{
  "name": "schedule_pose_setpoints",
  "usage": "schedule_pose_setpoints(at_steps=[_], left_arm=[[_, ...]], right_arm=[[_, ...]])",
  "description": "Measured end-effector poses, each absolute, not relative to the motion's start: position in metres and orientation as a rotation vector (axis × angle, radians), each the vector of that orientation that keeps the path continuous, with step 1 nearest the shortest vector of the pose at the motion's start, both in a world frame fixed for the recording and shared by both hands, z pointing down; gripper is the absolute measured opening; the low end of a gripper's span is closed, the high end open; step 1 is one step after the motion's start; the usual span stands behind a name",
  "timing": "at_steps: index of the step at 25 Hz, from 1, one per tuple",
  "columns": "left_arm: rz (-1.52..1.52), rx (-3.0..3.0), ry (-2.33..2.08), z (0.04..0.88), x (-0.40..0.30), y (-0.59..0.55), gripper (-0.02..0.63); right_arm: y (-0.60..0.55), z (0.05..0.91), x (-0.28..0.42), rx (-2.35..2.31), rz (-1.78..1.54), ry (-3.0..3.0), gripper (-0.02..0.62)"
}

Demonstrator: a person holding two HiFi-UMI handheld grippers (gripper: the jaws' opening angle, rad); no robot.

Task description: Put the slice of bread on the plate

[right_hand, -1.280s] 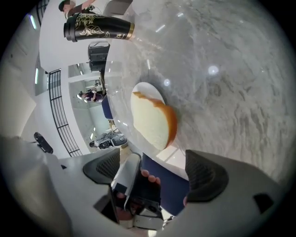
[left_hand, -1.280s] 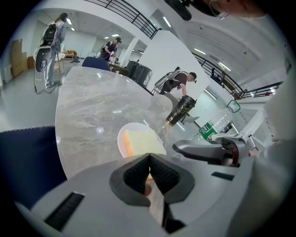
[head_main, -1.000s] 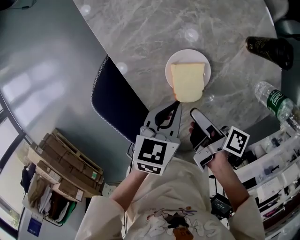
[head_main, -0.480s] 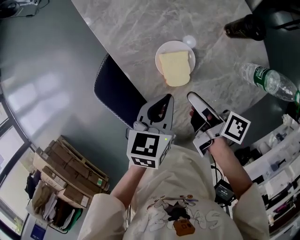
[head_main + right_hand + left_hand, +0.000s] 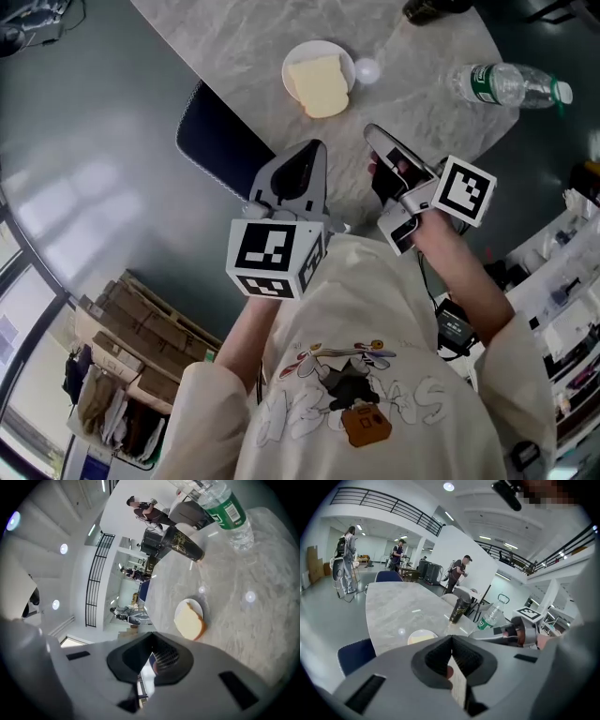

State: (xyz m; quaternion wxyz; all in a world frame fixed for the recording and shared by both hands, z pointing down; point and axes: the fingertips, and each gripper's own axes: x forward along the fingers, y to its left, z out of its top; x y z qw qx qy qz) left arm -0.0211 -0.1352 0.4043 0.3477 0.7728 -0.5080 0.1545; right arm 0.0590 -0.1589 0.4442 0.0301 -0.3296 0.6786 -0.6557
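A pale slice of bread (image 5: 320, 85) lies on a small white plate (image 5: 298, 54) on the grey marble table (image 5: 234, 37). Both grippers hang in the air on the near side of the plate, well apart from it. My left gripper (image 5: 316, 146) points toward the plate with its jaws shut and nothing between them. To its right, my right gripper (image 5: 369, 130) is shut and empty too. In the right gripper view the bread (image 5: 191, 622) and plate (image 5: 187, 604) lie beyond the closed tips (image 5: 151, 634). In the left gripper view the plate (image 5: 421, 636) peeks over the closed jaws (image 5: 451, 638).
A clear water bottle (image 5: 506, 83) with a green label lies on the table at the right. A dark cup (image 5: 429, 9) stands at the top edge. A dark blue chair (image 5: 220, 141) sits at the table's left rim. Several people stand far back in the hall (image 5: 459, 571).
Both grippers have risen and drawn back toward the person. The plate with the bread now lies farther from them, and the right gripper has rolled.
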Motion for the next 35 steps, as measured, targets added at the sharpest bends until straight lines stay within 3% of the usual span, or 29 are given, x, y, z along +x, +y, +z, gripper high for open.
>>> schedule_pose_setpoints(at_steps=[13,22,30,35], left_arm=[[0.319,2.094,-1.297,0.324,0.009,-0.091,0.011],[0.293,2.13,-1.26,0.304,0.041,-0.064,0.011],[0.23,2.137,-1.355,0.277,0.026,-0.068,0.011],[0.27,2.16,-1.316,0.281,0.043,-0.056,0.011]], right_arm=[[-0.122,0.321,0.061,-0.762,-1.815,2.229,0.006],[-0.084,0.294,0.094,-0.817,-1.721,2.31,0.006],[-0.08,0.263,0.121,-1.26,-1.008,2.693,0.006],[-0.065,0.25,0.119,-1.261,-0.858,2.764,0.006]])
